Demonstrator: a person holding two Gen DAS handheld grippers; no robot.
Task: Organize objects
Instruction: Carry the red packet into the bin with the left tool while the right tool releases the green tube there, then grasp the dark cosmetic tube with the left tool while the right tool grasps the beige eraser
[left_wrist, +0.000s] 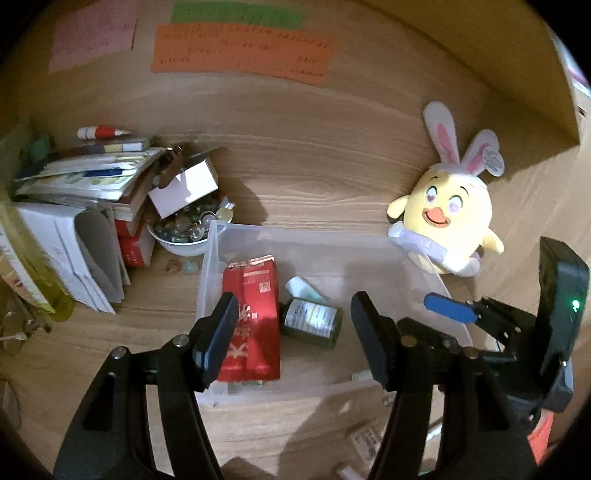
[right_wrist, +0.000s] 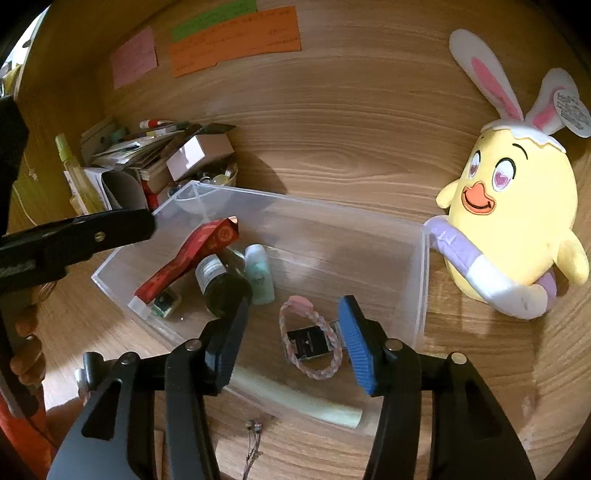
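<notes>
Bracelet (right_wrist: 309, 341), a braided pink-and-white loop, lies flat on the floor of the clear plastic bin (right_wrist: 424, 280), draped around a small dark card (right_wrist: 308, 343). It sits directly between the parted fingers of the right gripper (right_wrist: 295, 345), which touch nothing; the jaws stand moderately apart and empty, so I judge the bracelet has been dropped off and this placing step is finishing.

From the bracelet, at ten o'clock in the bin, lie a dark bottle (right_wrist: 221, 286), a pale green tube (right_wrist: 260, 273) and a red carton (right_wrist: 192, 258). Outside the bin at two o'clock sits the yellow chick plush (right_wrist: 517, 206).

In the left wrist view, the left gripper (left_wrist: 291, 332) hovers over the bin's near side, fingers fairly wide and holding nothing.

Loose items remain on the wooden desk (right_wrist: 351, 129), including small cords (right_wrist: 255, 439) at six o'clock just outside the bin wall. The next move probably calls for lifting the right gripper clear without snagging the braid, then choosing another stray piece.
</notes>
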